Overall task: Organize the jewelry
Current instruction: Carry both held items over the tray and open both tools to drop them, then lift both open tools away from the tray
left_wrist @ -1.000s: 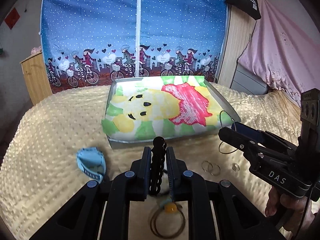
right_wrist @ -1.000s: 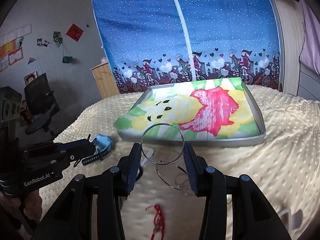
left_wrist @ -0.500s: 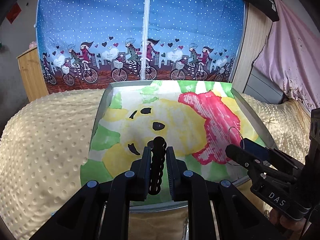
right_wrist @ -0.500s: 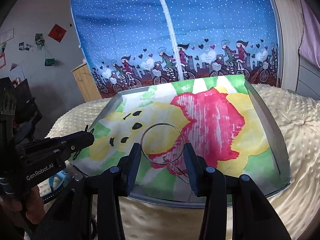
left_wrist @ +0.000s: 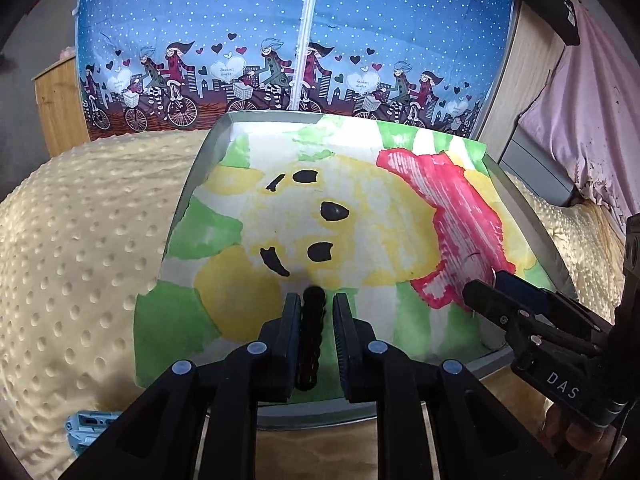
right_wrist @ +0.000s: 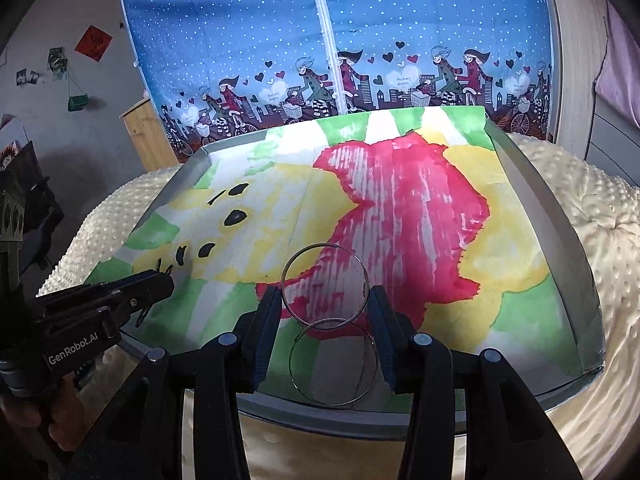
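Observation:
A metal tray [left_wrist: 534, 222] lined with a painted paper of a yellow bear and a red shape lies on the cream bedspread. My left gripper [left_wrist: 317, 312] hovers low over the tray's near part. Its jaws are opening, and a blurred black beaded bracelet [left_wrist: 313, 320] stands between them with a gap beside it. My right gripper [right_wrist: 325, 300] is over the same tray [right_wrist: 560, 236], also opening. A thin silver hoop [right_wrist: 283, 280] spans the space between its pads, barely touching, and a second hoop [right_wrist: 294, 368] hangs below it. Each gripper shows in the other's view: right gripper [left_wrist: 480, 294], left gripper [right_wrist: 162, 280].
A light blue watch [left_wrist: 90, 424] lies on the dimpled cream bedspread [left_wrist: 80, 240] at the near left. Behind the tray hangs a blue curtain [left_wrist: 280, 20] with cyclists. A wooden cabinet [left_wrist: 60, 104] stands at the far left and a pink cloth [left_wrist: 592, 120] at the right.
Both grippers came forward from above the bedspread to low over the tray. Both pairs of jaws have widened a little, and the bracelet and hoops now sit loosely between them.

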